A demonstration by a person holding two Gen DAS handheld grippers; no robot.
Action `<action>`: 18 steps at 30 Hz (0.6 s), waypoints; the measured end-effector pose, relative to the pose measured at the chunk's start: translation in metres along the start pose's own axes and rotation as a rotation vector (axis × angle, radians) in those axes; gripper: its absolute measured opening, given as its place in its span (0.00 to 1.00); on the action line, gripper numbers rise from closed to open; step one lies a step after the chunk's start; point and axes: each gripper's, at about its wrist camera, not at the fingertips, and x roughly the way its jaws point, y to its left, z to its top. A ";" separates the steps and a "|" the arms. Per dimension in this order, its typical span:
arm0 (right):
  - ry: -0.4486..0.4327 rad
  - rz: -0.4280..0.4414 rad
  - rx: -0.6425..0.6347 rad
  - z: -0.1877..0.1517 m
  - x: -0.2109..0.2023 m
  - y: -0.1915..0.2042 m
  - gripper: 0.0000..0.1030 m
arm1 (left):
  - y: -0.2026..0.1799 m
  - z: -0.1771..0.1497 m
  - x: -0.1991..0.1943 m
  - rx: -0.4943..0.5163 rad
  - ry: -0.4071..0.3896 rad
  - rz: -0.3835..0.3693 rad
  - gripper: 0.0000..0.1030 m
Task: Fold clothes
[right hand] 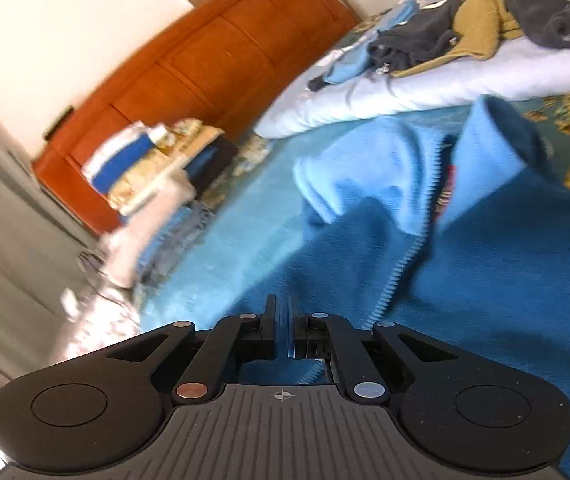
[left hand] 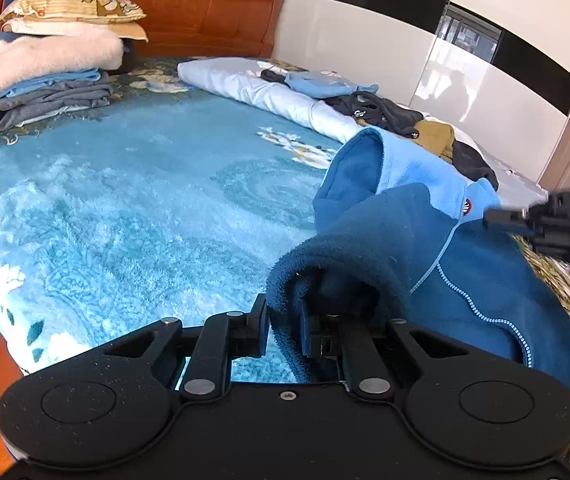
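Gripping a fold of the blue fleece jacket (left hand: 425, 248), our left tool (left hand: 283, 330) has its jaws nearly together and clamped on the thick dark fabric. Our right tool (right hand: 283, 330) is closed on a thin edge of the same jacket (right hand: 485, 280); a sliver of blue cloth shows between its pads. In the left wrist view the right tool (left hand: 497, 216) reaches in from the right edge, next to the jacket's light blue collar. The jacket is lifted above the turquoise bed blanket (left hand: 145, 208). We see a folded stack (left hand: 45, 96) near the wooden headboard (left hand: 205, 4) and unfolded clothes (left hand: 397, 116) on the pale quilt (left hand: 253, 88).
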 end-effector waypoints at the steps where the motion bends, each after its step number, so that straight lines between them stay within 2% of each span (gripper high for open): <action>1: 0.023 -0.019 -0.006 -0.004 0.004 -0.001 0.05 | 0.000 0.000 0.000 -0.001 0.003 0.005 0.13; 2: 0.042 -0.035 -0.002 -0.007 0.009 -0.002 0.09 | 0.000 -0.001 0.001 -0.001 0.006 0.008 0.14; 3: 0.050 -0.040 0.014 -0.010 0.013 -0.005 0.18 | 0.000 -0.001 0.000 -0.001 0.007 0.010 0.14; 5: 0.057 -0.047 0.052 -0.015 0.021 -0.012 0.25 | 0.001 -0.002 0.000 -0.002 0.010 0.014 0.14; 9: 0.082 -0.063 0.119 -0.015 0.042 -0.021 0.25 | 0.002 -0.002 0.001 -0.004 0.015 0.022 0.15; 14: 0.111 -0.109 0.139 -0.019 0.062 -0.027 0.25 | 0.003 -0.003 0.003 -0.004 0.017 0.025 0.16; 18: 0.104 -0.086 0.159 -0.021 0.073 -0.027 0.25 | 0.006 -0.004 0.006 -0.013 0.024 0.025 0.16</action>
